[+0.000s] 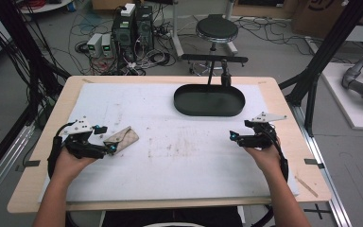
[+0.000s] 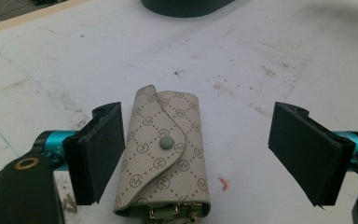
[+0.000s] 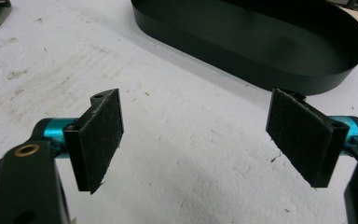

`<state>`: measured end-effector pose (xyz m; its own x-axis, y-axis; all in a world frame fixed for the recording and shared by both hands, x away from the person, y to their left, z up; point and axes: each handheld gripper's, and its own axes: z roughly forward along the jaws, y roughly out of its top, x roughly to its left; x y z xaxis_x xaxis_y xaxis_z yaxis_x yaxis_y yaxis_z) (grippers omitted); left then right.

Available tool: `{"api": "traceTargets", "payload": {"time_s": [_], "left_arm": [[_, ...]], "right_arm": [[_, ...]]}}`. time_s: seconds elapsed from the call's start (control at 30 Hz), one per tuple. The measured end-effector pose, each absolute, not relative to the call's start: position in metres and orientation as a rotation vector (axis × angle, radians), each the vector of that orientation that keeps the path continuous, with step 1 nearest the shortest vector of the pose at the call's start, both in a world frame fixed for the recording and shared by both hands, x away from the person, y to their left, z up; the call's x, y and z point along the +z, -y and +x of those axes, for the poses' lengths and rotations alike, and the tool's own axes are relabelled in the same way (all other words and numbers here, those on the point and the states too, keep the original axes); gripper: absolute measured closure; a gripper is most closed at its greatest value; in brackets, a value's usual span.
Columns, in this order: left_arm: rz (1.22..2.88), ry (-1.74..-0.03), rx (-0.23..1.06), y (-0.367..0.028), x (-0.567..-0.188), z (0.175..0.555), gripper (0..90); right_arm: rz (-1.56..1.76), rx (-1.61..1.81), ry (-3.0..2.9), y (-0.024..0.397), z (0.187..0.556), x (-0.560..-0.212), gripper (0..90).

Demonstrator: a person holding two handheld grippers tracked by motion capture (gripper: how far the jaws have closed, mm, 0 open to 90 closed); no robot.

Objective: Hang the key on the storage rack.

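While the left hand-held gripper (image 1: 105,138) is resting low over the desk (image 1: 170,146), its jaws are standing wide apart with the key pouch (image 2: 164,156) lying flat between them; the pads are not pressing on it, and the pouch is lying nearer one jaw than the other. In the high view the key pouch (image 1: 122,138) is lying on the white mat at the left side of the desk, flap side up with its snap button showing. At the right side, the right hand-held gripper (image 1: 232,136) is sitting with its jaws spread wide and nothing between them, above bare mat. Beyond it, the black oval tray (image 1: 209,100) is standing at the far middle of the desk, well apart from the pouch.
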<state>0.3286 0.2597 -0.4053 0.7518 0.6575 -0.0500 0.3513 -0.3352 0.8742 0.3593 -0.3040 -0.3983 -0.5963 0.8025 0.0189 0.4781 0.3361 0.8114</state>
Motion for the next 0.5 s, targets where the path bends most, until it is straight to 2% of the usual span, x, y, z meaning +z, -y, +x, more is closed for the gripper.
{"api": "traceTargets", "payload": {"time_s": [0.5], "left_arm": [[1.962, -0.752, 0.357, -0.255, -0.41, 0.331, 18.4]], "right_arm": [[1.159, 1.172, -2.193, 0.316, 0.355, -0.411, 17.7]]}}
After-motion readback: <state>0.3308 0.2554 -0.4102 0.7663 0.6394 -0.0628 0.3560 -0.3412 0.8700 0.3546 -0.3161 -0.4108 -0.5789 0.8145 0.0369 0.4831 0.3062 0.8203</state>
